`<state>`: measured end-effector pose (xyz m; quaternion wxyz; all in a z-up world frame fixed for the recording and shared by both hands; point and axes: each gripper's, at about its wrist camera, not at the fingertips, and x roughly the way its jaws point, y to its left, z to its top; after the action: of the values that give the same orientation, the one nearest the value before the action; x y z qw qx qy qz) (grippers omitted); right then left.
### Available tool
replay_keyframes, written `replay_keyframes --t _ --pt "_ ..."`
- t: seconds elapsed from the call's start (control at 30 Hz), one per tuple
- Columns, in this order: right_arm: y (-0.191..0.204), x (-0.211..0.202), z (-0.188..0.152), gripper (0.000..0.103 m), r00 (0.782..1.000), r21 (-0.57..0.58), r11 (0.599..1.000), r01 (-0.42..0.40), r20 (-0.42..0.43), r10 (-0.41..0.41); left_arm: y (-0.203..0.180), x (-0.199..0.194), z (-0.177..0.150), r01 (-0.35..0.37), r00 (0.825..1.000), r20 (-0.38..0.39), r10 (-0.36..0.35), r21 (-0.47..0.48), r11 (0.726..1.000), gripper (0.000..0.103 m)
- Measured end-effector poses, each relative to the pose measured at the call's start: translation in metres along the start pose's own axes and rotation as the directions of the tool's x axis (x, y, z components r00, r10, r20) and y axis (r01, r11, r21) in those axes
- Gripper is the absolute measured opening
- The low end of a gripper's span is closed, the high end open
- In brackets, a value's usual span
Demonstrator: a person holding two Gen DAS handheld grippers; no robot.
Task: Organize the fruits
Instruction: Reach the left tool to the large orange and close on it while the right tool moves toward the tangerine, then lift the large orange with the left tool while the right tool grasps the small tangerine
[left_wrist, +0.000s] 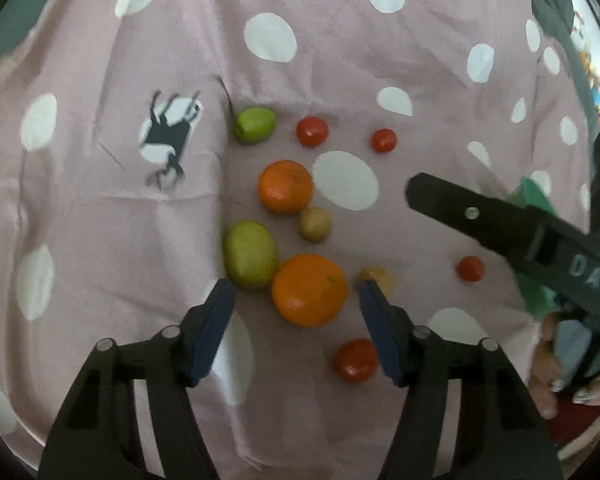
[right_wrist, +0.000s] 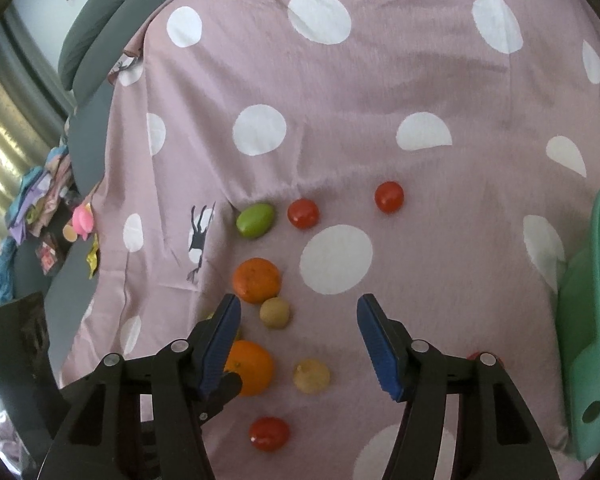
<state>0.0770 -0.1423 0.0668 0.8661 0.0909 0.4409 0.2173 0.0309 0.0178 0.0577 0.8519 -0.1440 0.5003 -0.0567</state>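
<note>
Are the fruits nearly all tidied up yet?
Not yet. Nothing looks sorted: every fruit in view lies loose on the spotted sheet. The left gripper brackets the big orange without pressing it; the right gripper holds nothing. The green bin waits beside them.

A dusty-pink bedsheet [right_wrist: 380,92] carries large white dots and small black deer prints. On it lie two oranges [left_wrist: 309,290], bright orange; a lime-green fruit [left_wrist: 255,125] at the far side; a duller yellow-green one [left_wrist: 251,255]; glossy red tomatoes [left_wrist: 312,131]; and a tan-brown kiwi [left_wrist: 315,224]. A mint-green bin [right_wrist: 596,320] stands right.
</note>
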Motion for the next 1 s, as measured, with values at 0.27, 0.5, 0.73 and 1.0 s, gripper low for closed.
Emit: replay_keyframes --t 0.27,0.5,0.73,1.0 --pt "0.001 0.001 -0.001 0.063 1.000 0.005 1.000 0.002 -0.006 -0.002 -0.001 0.022 -0.003 0.044 0.996 -0.080 -0.047 -0.044 0.998 0.059" --pt "0.000 0.002 -0.002 0.063 1.000 0.010 1.000 -0.006 -0.012 0.006 -0.001 0.034 -0.002 0.001 0.999 -0.049 -0.005 -0.071 0.997 0.046" --pt "0.009 0.014 0.002 0.063 1.000 0.002 1.000 0.013 -0.026 -0.013 0.019 0.006 0.008 0.071 0.997 0.009 -0.070 -0.139 0.988 0.046" --pt "0.032 0.066 0.019 0.063 0.994 0.005 1.000 -0.021 -0.104 0.021 0.060 -0.030 0.017 0.013 0.987 0.159 0.026 -0.235 0.972 0.046"
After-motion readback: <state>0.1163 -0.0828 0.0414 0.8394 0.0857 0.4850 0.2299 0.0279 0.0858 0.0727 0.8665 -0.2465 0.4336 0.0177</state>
